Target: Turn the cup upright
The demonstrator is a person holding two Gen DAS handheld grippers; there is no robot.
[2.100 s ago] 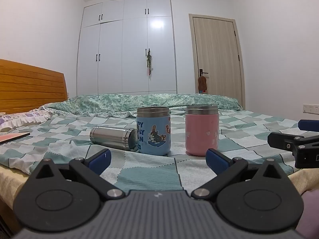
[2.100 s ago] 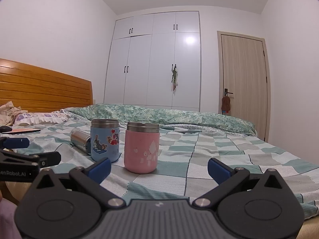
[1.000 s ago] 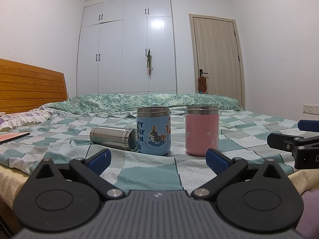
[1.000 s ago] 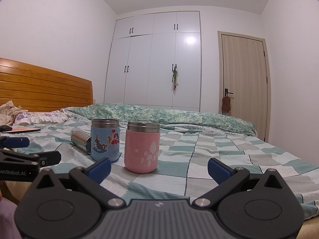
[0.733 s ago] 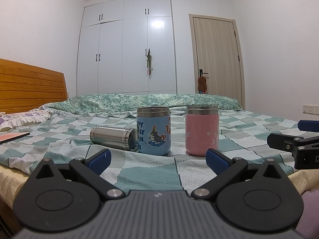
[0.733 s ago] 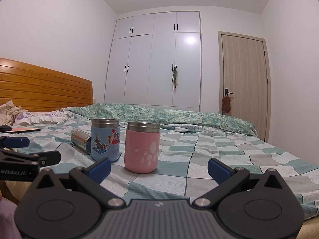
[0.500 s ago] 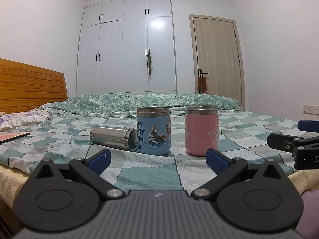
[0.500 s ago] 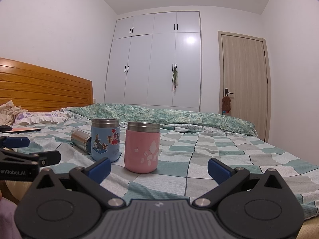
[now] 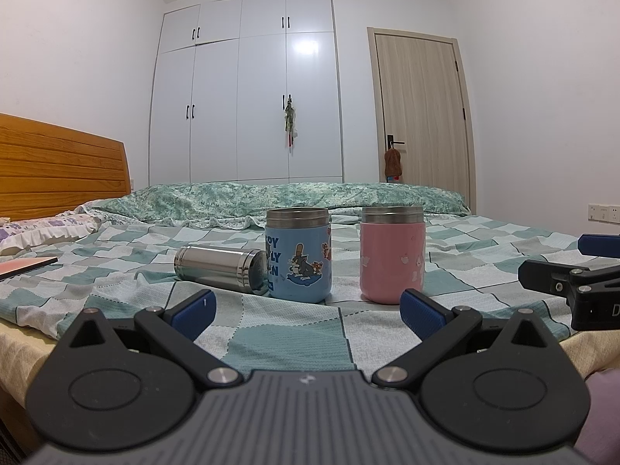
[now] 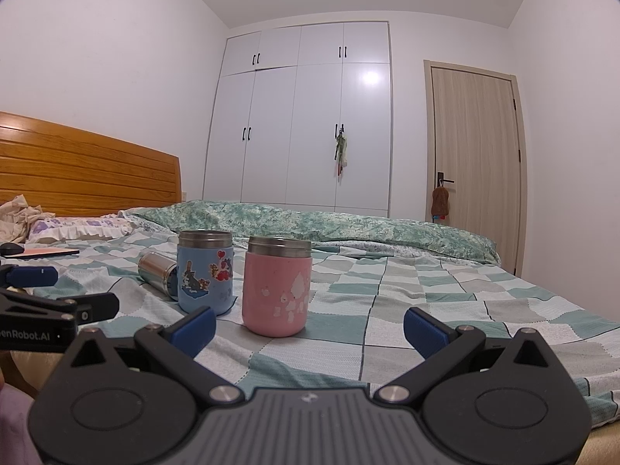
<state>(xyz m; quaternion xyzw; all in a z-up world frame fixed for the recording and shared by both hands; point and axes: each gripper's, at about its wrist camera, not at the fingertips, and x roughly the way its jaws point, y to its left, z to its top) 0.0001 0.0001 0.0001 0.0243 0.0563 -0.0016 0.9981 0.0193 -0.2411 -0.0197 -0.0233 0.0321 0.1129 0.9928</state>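
A silver steel cup [image 9: 219, 268] lies on its side on the checked bedspread, just left of an upright blue cartoon cup [image 9: 298, 254] and an upright pink cup [image 9: 391, 254]. In the right wrist view the silver cup [image 10: 157, 273] is partly hidden behind the blue cup [image 10: 205, 271], with the pink cup [image 10: 277, 290] nearest. My left gripper [image 9: 306, 306] is open and empty, short of the cups. My right gripper [image 10: 310, 323] is open and empty, near the bed's front edge.
The checked bedspread [image 9: 294, 333] covers the bed. A rolled green quilt [image 9: 271, 197] lies behind the cups. A wooden headboard [image 9: 58, 170] is at the left, with a pillow [image 9: 35, 232] and a flat red item [image 9: 23, 265]. Wardrobe and door stand beyond.
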